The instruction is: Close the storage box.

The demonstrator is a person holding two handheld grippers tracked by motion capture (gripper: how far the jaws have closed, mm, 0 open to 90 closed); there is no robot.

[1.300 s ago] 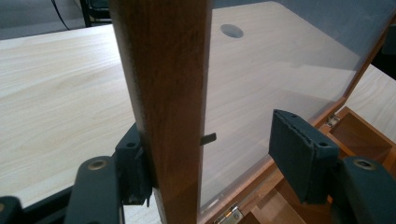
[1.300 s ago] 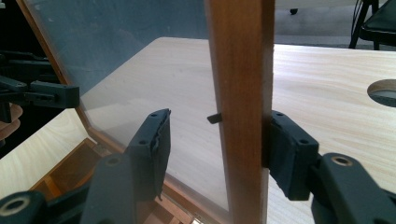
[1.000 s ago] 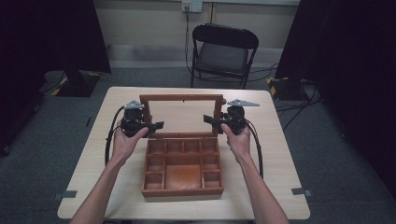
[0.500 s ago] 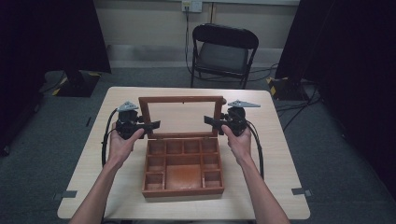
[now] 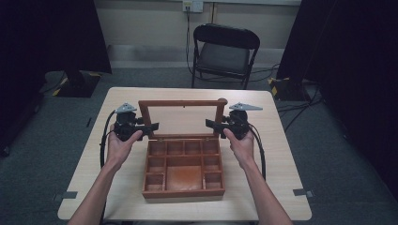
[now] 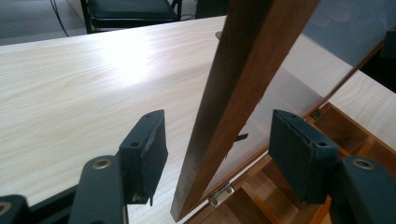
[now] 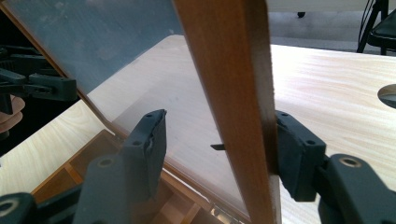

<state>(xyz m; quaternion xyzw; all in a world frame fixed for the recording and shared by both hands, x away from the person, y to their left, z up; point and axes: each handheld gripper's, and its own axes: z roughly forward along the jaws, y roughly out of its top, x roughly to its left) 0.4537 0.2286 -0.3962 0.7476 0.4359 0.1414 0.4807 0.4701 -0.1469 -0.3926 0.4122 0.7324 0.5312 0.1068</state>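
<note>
The box (image 5: 184, 168) sits open on the table (image 5: 281, 159), lid (image 5: 182, 104) raised (glass-paned). The left gripper (image 5: 151, 127) and the right gripper (image 5: 210, 123) straddle the lid's side rails, jaws wide, neither clamped.

Black tongs (image 5: 152, 126), grey plates, black cables

the box (image 5: 183, 168) sits in the middle of the table (image 5: 281, 159), its lid (image 5: 182, 119) standing up at the far side. the left gripper (image 5: 149, 127) is at the lid's left edge, the right gripper (image 5: 212, 123) at its right edge. a chair (image 5: 224, 51) stands behind the table.
</note>
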